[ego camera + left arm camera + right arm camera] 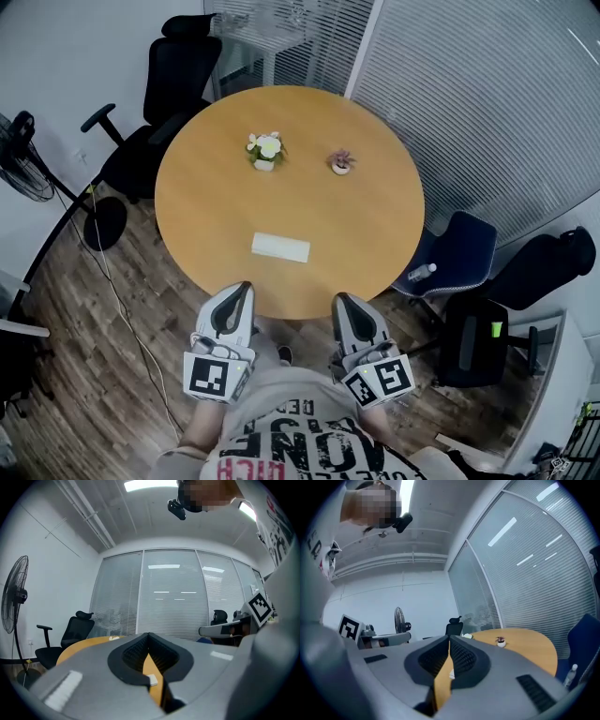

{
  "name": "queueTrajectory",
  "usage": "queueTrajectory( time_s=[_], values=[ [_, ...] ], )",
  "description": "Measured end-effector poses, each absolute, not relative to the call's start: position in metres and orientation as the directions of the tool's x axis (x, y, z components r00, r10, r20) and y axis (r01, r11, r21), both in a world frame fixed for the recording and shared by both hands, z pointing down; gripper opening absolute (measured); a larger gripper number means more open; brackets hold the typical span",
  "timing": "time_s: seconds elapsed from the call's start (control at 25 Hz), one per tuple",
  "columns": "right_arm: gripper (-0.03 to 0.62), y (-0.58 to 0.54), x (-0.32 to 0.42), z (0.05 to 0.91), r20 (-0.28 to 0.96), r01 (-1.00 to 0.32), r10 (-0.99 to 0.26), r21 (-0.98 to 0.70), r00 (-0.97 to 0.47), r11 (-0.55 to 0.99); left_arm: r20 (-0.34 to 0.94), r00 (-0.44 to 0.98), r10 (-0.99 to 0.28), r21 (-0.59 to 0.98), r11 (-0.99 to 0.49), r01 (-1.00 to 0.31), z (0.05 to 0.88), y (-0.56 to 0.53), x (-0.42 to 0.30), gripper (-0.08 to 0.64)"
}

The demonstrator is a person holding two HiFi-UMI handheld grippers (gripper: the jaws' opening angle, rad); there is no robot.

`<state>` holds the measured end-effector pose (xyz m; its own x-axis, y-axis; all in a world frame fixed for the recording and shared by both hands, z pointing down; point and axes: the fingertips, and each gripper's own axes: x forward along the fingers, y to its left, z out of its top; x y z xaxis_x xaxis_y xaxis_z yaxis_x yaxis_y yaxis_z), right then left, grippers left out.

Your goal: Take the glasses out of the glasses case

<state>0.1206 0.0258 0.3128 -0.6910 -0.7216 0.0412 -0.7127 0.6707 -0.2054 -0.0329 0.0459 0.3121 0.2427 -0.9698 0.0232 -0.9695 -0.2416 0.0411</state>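
Glasses case (280, 247) flat on table (375, 225), long axis crosswise, ahead of and between 2 grippers; left gripper (242, 287) slightly nearer than right gripper (342, 299); both jaw pairs pressed together, empty

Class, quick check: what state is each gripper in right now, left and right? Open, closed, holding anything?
Left gripper: closed, holding nothing.
Right gripper: closed, holding nothing.

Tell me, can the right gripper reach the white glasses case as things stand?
Probably yes: only bare table lies between the right gripper and the glasses case, though its jaws are shut.
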Motion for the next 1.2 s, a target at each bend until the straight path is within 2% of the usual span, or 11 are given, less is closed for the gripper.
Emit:
queueTrajectory(
  time_s=[0.32,0.72,1.2],
  values=[
    [0.015,-0.015,0.104,0.319,0.05,-0.735,-0.745,-0.215,-0.666,0.643,0.031,0.268,-0.963,0.061,-0.266,-0.962,0.318,-0.003,-0.055,0.011],
    [0.015,-0.065,0.072,0.314,0.061,-0.791,-0.801,-0.22,-0.595,0.571,0.03,0.369,-0.929,0.044,-0.368,-0.929,0.309,-0.077,-0.087,0.012],
    [0.015,-0.084,0.053,0.342,0.125,-0.818,-0.819,-0.237,-0.56,0.524,0.095,0.418,-0.903,0.085,-0.412,-0.907,0.336,-0.094,-0.105,0.011]
  ],
)
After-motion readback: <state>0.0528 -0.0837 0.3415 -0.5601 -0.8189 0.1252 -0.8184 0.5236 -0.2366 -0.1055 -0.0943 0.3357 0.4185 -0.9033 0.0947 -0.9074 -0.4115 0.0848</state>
